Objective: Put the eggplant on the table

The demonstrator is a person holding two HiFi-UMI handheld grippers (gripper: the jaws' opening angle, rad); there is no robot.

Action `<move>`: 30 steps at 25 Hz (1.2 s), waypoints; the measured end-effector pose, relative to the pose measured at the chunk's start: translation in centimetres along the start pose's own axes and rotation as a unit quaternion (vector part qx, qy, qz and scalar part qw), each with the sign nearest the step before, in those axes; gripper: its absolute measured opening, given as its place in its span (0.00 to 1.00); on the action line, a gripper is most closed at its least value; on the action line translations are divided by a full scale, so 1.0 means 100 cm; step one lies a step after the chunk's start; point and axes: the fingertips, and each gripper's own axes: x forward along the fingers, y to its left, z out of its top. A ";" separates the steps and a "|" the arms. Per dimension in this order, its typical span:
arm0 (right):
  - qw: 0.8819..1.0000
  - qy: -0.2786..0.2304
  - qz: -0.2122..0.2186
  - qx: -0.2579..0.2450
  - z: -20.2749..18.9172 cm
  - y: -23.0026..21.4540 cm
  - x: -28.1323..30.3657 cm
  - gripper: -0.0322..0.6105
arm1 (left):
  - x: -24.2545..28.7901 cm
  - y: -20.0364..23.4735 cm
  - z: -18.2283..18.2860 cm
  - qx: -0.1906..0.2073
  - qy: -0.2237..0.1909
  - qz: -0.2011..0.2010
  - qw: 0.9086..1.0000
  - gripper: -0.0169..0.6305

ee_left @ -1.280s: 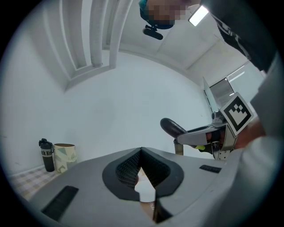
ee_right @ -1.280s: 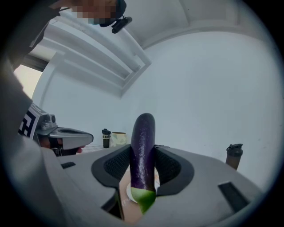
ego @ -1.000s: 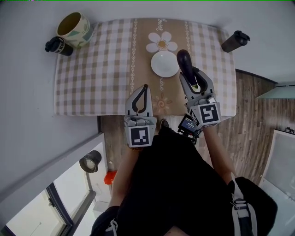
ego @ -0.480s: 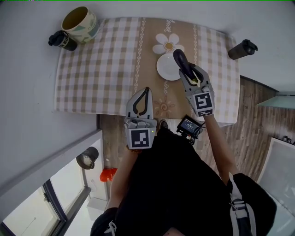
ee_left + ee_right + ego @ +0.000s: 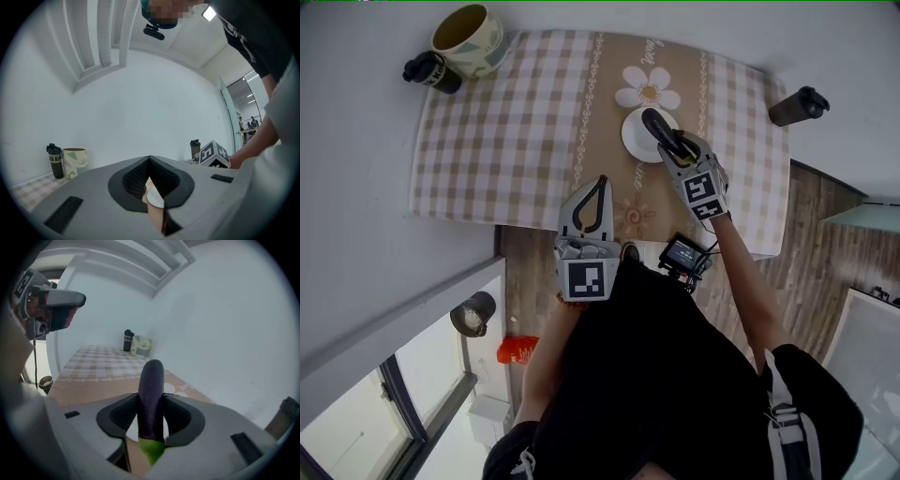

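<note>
The right hand-held gripper (image 5: pixel 673 150), jaws spread wide, is clamping the eggplant (image 5: pixel 655 128) near its green stem end, tip hanging over the white plate (image 5: pixel 631 142) on the checked surface (image 5: pixel 506 122); letting go here is risking a landing on the plate.

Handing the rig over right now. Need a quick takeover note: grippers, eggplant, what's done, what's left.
Left gripper: shut, empty, by the table's near edge.
Right gripper: shut on the eggplant, purple end forward, green stem end toward the gripper body.
Eggplant: above the white plate on the table; can't tell if it touches anything.
Done: eggplant gripped and over the table.
Left: set it down, open the jaws, back off.
</note>
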 end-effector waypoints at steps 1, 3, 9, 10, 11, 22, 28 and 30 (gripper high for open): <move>1.000 0.006 0.004 -0.005 -0.005 0.001 0.004 0.32 | 0.000 0.000 0.000 0.000 -0.003 0.002 1.000 0.03; 1.000 0.021 0.011 -0.015 -0.011 0.004 0.010 0.32 | -0.001 0.001 0.001 0.000 -0.003 0.005 1.000 0.03; 0.998 0.053 0.029 -0.024 -0.029 0.009 0.024 0.32 | -0.004 0.004 0.000 0.006 -0.001 0.009 1.000 0.03; 0.998 0.056 0.029 -0.025 -0.032 0.009 0.025 0.32 | -0.004 0.004 0.000 0.004 -0.001 0.010 1.000 0.03; 0.998 0.058 0.029 -0.026 -0.034 0.009 0.027 0.32 | -0.005 0.004 0.000 0.003 -0.001 0.011 1.000 0.03; 0.996 0.084 0.038 -0.018 -0.055 0.011 0.045 0.32 | -0.011 0.006 -0.004 0.010 0.006 0.018 1.000 0.03; 0.995 0.088 0.045 -0.006 -0.056 0.012 0.055 0.32 | -0.012 0.008 -0.002 0.006 0.003 0.025 1.000 0.03; 0.995 0.090 0.049 -0.006 -0.056 0.014 0.057 0.32 | -0.012 0.008 -0.003 0.005 0.006 0.025 1.000 0.03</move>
